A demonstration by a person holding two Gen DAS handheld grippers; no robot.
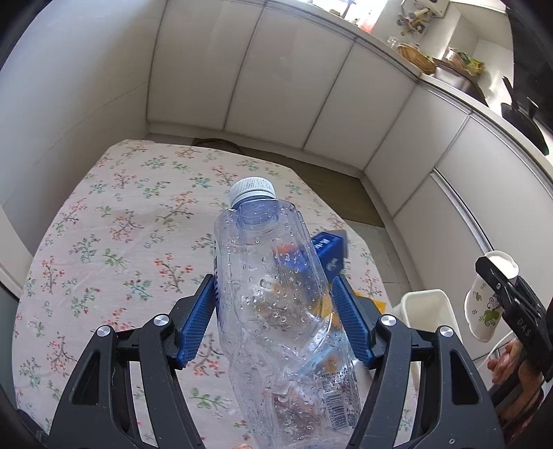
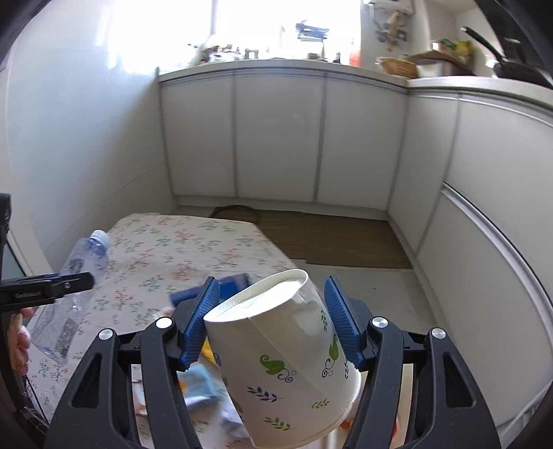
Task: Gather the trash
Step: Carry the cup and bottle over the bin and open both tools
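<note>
White flat-panel base cabinets (image 2: pixel 280 138) ran along two walls and met at a corner under a pale countertop (image 2: pixel 363 70). A bright window (image 2: pixel 283 20) behind the counter washed out that view. Brown woven floor mat (image 2: pixel 331 241) lay before the cabinets. Table carried a pale floral-print cloth (image 1: pixel 114 221). Plain white wall (image 2: pixel 79 145) stood at left.

Left tongs (image 1: pixel 274 311) clamped, right tongs (image 2: pixel 273 319) clamped, seemingly raised

A clear, crushed plastic bottle (image 1: pixel 280 293) with white cap and inner droplets is held tilted above the table; a leaf-printed white paper cup (image 2: pixel 287 352) is held tilted.
</note>
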